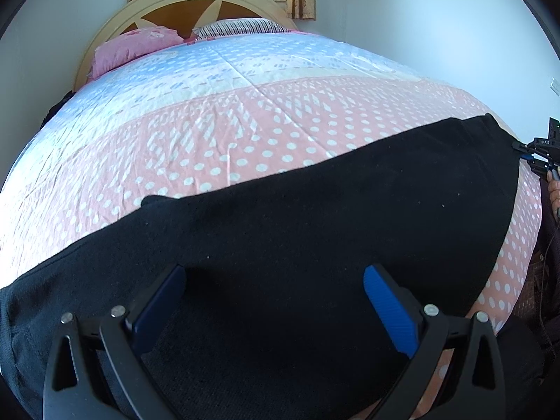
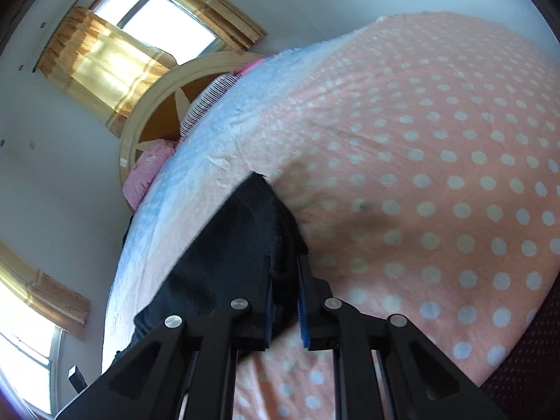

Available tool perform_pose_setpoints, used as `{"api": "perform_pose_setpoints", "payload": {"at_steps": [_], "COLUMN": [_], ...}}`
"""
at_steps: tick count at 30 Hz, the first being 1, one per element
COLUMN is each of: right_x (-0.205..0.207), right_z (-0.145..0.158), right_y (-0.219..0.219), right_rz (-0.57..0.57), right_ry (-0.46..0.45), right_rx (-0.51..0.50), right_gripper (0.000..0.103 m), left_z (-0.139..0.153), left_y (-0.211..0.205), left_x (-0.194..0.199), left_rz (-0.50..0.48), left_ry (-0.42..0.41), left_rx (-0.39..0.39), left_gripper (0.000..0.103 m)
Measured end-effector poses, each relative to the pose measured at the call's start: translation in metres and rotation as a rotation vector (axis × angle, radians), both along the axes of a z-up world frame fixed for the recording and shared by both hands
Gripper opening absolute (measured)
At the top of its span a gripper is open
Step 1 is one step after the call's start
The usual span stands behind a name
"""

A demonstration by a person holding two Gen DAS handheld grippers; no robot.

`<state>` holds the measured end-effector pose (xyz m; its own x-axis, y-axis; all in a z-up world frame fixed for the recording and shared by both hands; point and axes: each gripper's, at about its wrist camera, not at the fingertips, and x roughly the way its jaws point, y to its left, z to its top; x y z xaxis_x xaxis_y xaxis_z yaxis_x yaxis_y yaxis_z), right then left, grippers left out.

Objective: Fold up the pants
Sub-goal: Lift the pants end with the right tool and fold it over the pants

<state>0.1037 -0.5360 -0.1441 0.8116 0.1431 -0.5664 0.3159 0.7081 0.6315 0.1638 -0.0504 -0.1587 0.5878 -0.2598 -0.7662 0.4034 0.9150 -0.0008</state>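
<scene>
Black pants [image 1: 315, 231] lie spread across the polka-dot bedspread [image 1: 245, 133] as the right gripper [image 2: 284, 294] clamps 1 end of the fabric, apparently to start a fold, while the left gripper [image 1: 274, 290] hovers above the cloth, jaws apart.

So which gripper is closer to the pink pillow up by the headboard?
Left, though neither is near. The left gripper hangs open over the black pants, down the bed from the pink pillow. The right gripper pinches the pants' end at the far side.
</scene>
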Motion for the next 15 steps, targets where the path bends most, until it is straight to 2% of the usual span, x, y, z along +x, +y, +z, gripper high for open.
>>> {"api": "perform_pose_setpoints", "payload": {"at_steps": [4,9,11,15], "right_x": [-0.003,0.009,0.018,0.029], "right_z": [0.043,0.097,0.108,0.105], "right_y": [0.036,0.115,0.154,0.233], "right_rz": [0.054,0.223,0.314,0.491], "right_ry": [-0.079,-0.16,-0.176,-0.166], "right_rx": [-0.137,-0.357,-0.433,-0.574], "right_gripper": [0.011,0.011,0.011,0.011], "left_z": [0.004,0.016,0.02,0.024], "left_y": [0.001,-0.005,-0.006,-0.004], "left_x": [-0.004,-0.014,-0.017,-0.018], "left_rz": [-0.002,-0.035,-0.047,-0.056], "left_ry": [-0.001,-0.017,-0.016,0.0], "left_rx": [-0.036,-0.064,-0.091,-0.139], "left_gripper": [0.103,0.103,0.103,0.103]}}
